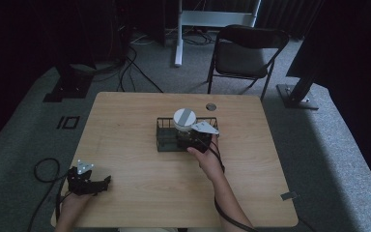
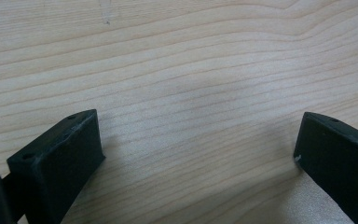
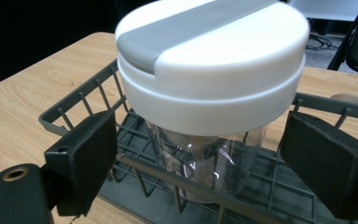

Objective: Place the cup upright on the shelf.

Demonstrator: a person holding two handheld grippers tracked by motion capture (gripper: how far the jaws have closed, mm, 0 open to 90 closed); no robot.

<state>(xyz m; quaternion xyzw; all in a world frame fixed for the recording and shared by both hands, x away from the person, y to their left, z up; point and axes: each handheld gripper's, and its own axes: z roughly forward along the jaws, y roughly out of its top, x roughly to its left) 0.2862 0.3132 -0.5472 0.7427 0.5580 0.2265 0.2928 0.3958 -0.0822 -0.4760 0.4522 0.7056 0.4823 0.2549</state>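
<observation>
A clear jar [image 3: 214, 154] with a white-and-grey lid [image 3: 214, 60] stands upright in a dark wire basket [image 1: 166, 133] near the middle of the wooden surface [image 1: 125, 193]. The right tool [image 3: 200, 158] brackets the jar, jaws wide and apart from the glass, apparently poised for a grip below the lid. The left tool [image 2: 198, 154] rests wide open and idle near the front-left corner.

Dim lab or studio space, grey carpet [image 1: 24, 140], black curtains [image 1: 24, 34], loose cables [image 1: 130, 67], folding chair [image 1: 244, 53], stand bases [image 1: 297, 94]
</observation>
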